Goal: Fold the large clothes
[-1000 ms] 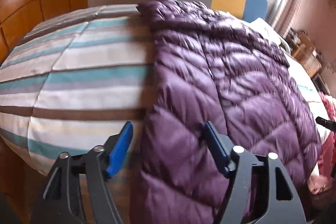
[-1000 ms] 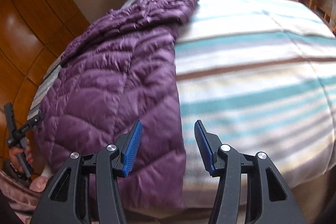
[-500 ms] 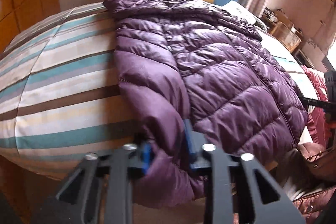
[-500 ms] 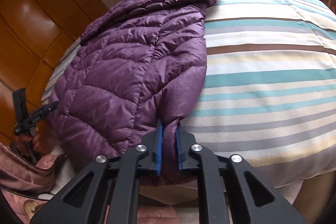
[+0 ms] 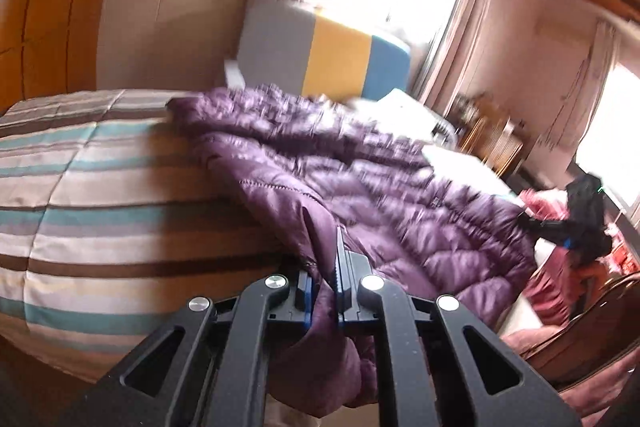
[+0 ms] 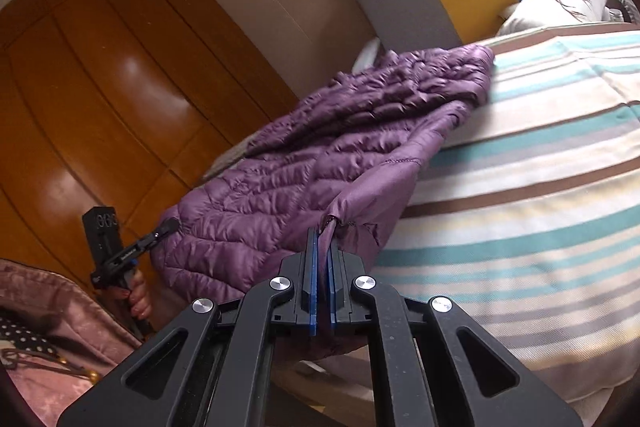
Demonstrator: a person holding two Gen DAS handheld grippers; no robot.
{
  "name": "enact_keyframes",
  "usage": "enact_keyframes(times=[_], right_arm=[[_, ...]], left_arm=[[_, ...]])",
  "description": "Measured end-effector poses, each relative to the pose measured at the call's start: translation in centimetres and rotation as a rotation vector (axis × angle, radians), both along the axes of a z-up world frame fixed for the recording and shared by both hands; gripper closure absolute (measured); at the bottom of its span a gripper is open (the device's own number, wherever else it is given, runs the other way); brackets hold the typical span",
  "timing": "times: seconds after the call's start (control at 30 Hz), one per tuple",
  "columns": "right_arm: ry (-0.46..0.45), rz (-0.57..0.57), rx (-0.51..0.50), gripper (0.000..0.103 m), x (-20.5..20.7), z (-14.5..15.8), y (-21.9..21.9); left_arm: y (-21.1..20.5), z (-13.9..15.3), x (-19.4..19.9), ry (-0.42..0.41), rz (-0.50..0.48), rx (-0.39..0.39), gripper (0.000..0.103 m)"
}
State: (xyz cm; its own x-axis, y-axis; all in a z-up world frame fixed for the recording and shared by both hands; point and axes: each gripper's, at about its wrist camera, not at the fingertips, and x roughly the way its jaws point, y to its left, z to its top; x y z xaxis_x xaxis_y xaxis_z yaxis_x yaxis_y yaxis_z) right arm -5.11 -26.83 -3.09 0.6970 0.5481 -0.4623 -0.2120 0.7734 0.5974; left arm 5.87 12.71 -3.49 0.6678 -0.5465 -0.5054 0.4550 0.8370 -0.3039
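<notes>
A purple quilted puffer jacket (image 5: 360, 187) lies lengthwise on a striped bed (image 5: 100, 195), its near hem lifted off the bed's front edge. My left gripper (image 5: 326, 259) is shut on the jacket's near left hem corner. My right gripper (image 6: 322, 247) is shut on the near right hem corner of the jacket (image 6: 320, 155). Each gripper shows in the other's view: the right one at the far right (image 5: 576, 223), the left one at the far left (image 6: 132, 247). The jacket's far end rests near the headboard.
The striped duvet (image 6: 520, 195) covers the bed. A grey, yellow and blue headboard (image 5: 332, 59) and a white pillow (image 6: 560, 3) stand at the far end. Wooden wardrobe doors (image 6: 100, 107) stand to the left. Pink clothing (image 5: 552, 279) is at my side.
Both grippers closed on the jacket's near hem corners, then rose and pulled back, lifting the hem off the bed. The jacket now slopes up towards me.
</notes>
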Motion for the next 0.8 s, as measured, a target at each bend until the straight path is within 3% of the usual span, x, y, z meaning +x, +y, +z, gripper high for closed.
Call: enact_keyframes(times=[0.13, 0.33, 0.43, 0.6, 0.7, 0.8], right_arm=[[-0.079, 0.02, 0.053, 0.099, -0.5, 1.1, -0.4], [-0.241, 0.015, 0.124, 0.099, -1.0, 4.0, -1.6], [-0.278, -0.01, 0.148, 0.099, -0.4, 4.8, -2.6], [-0.276, -0.082, 0.115, 0.099, 2.6, 5.3, -3.8], [-0.238, -0.12, 0.131, 0.099, 5.3, 4.7, -4.4], [-0.208, -0.151, 0.144, 0.099, 7.4, 4.2, -5.0]], left_arm=[[0.6, 1.3, -0.4, -0.055, -0.007, -0.071, 0.096], [2.2, 4.7, -1.2, -0.159, -0.015, -0.242, 0.097], [3.3, 6.0, -0.7, -0.175, -0.001, -0.308, 0.097], [5.1, 5.6, 2.4, -0.077, 0.058, -0.376, 0.096], [6.0, 4.3, 5.4, 0.018, 0.11, -0.398, 0.096], [5.9, 3.4, 7.3, 0.059, 0.133, -0.393, 0.096]])
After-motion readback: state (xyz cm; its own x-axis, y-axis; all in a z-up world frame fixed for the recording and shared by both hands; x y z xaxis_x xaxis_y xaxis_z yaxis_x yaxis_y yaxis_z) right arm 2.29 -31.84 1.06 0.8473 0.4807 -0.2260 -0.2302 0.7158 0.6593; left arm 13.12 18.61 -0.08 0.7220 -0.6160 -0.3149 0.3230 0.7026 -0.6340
